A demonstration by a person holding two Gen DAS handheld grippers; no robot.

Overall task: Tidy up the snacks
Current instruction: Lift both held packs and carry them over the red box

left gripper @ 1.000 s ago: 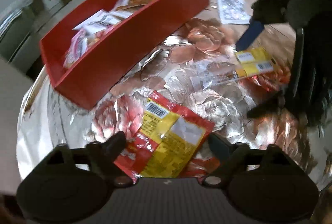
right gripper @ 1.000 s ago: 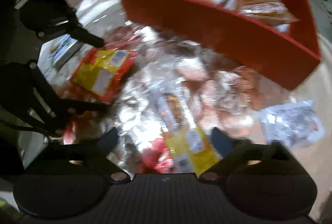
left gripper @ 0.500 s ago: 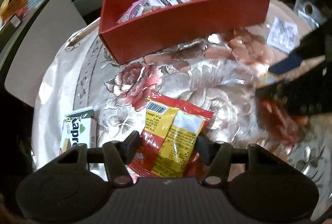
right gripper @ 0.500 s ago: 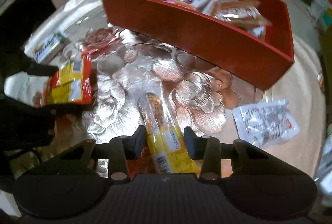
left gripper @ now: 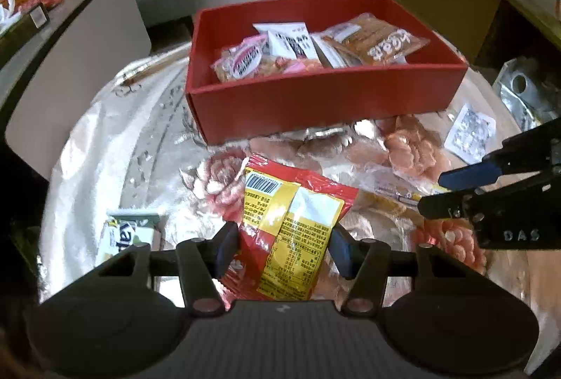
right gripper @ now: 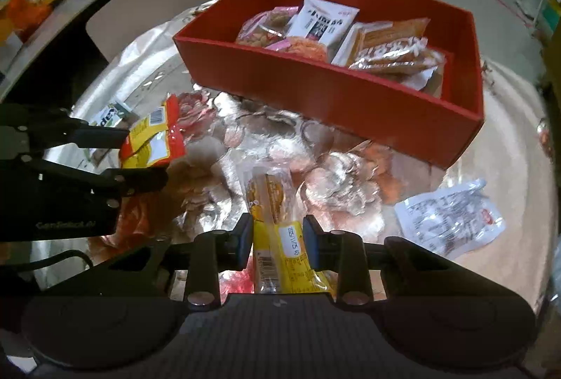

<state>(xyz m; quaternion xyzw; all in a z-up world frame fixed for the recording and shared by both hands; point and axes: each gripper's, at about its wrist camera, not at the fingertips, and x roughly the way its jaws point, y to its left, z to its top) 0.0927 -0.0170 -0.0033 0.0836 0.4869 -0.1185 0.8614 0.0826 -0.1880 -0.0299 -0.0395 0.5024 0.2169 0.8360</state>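
My left gripper (left gripper: 283, 240) is shut on a red and yellow snack packet (left gripper: 294, 203), lifted a little off the flowered tablecloth; the right wrist view shows that packet (right gripper: 154, 140) between the left gripper's fingers (right gripper: 105, 135). My right gripper (right gripper: 277, 235) is shut on a long yellow snack stick packet (right gripper: 270, 200), its clear end pointing away. The right gripper (left gripper: 434, 191) enters the left wrist view from the right. Beyond both stands a red box (left gripper: 315, 98) holding several snack packets, its front wall (right gripper: 333, 88) facing me.
A white printed packet (right gripper: 452, 217) lies on the cloth to the right, below the box corner. A green and white carton (left gripper: 126, 235) lies at the left. A silver bag (left gripper: 526, 95) sits at the far right table edge. Cluttered counters stand behind.
Both grippers closed on their packets and rose slightly. The left gripper rolled, so the red box now sits square ahead instead of slanting to the left.
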